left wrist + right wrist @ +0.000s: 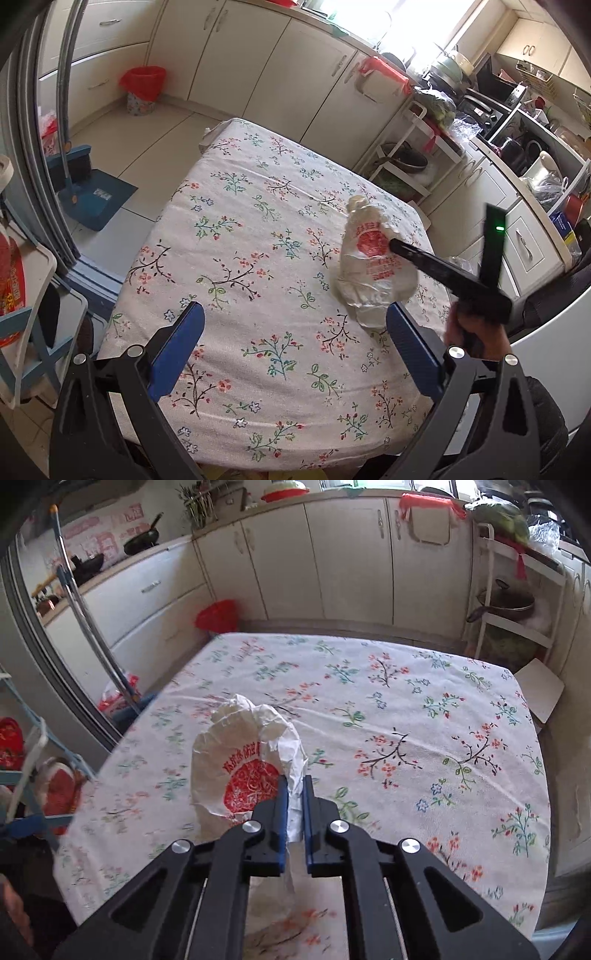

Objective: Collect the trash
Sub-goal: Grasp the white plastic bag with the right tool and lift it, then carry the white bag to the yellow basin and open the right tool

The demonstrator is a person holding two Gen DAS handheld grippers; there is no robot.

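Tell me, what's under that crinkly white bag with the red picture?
Under the white bag is the flowery tablecloth. The right gripper pinches the bag's edge. The bag hides the cloth directly beneath, and its inside cannot be seen.

Your left gripper (295,343): black frame, blue ribbed pads, silver pivot screws. Your right gripper (294,805): the same. Your sleeve (546,417): dark knit.

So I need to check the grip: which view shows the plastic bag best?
The right wrist view: the plastic bag fills the centre, pinched between the right gripper pads. The left wrist view shows the bag smaller, on the tablecloth, partly behind that gripper.
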